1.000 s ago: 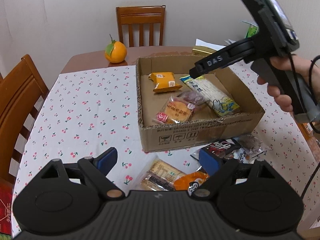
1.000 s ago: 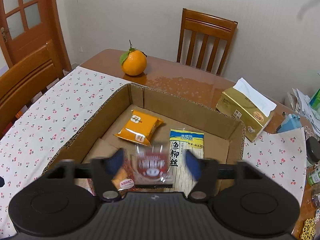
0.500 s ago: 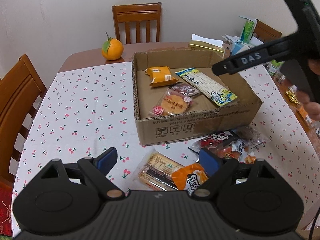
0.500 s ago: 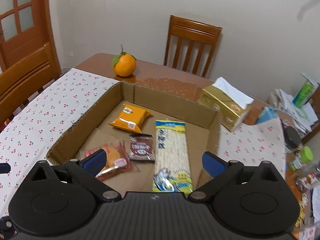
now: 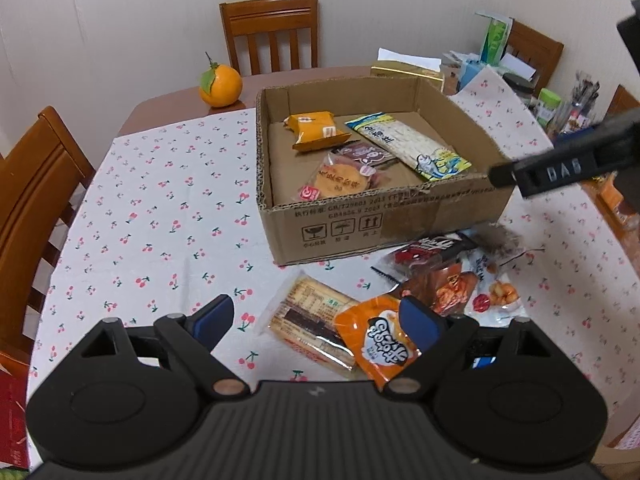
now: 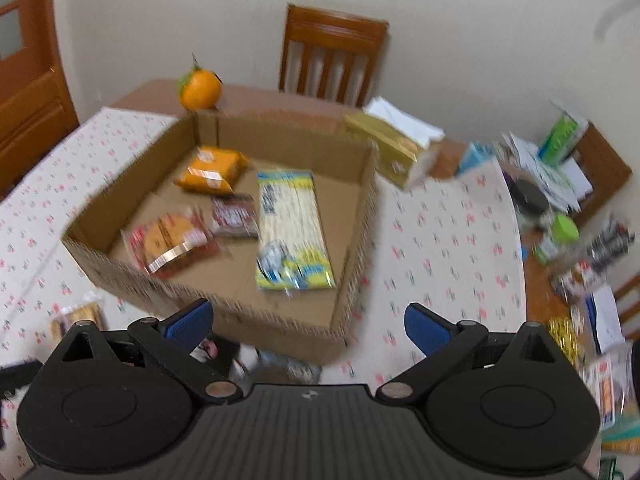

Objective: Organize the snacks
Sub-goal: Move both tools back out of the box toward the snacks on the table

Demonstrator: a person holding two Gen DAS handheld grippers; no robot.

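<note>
A cardboard box [image 5: 380, 216] on the cherry-print cloth holds an orange pack [image 5: 314, 130], a long fish-strip pack [image 5: 408, 146], a round cake pack [image 5: 340, 182] and a small dark red pack [image 5: 370, 156]. Loose in front of it lie a biscuit pack [image 5: 312, 320], an orange pouch [image 5: 380, 344], a red-black pack [image 5: 432, 250] and a clear nut pack [image 5: 488, 288]. My left gripper [image 5: 316, 318] hovers open above the biscuit pack and pouch. My right gripper [image 6: 307, 320] is open and empty, over the box's [image 6: 280, 140] near right corner.
An orange fruit [image 5: 221, 86] and a gold tissue box [image 6: 392, 148] sit behind the cardboard box. Jars, papers and cartons [image 6: 556, 232] crowd the table's right side. Wooden chairs [image 5: 272, 32] stand at the far and left edges.
The right gripper opened, dropping the small dark red pack into the box, then drew back and to the right. The left gripper stayed nearly still.
</note>
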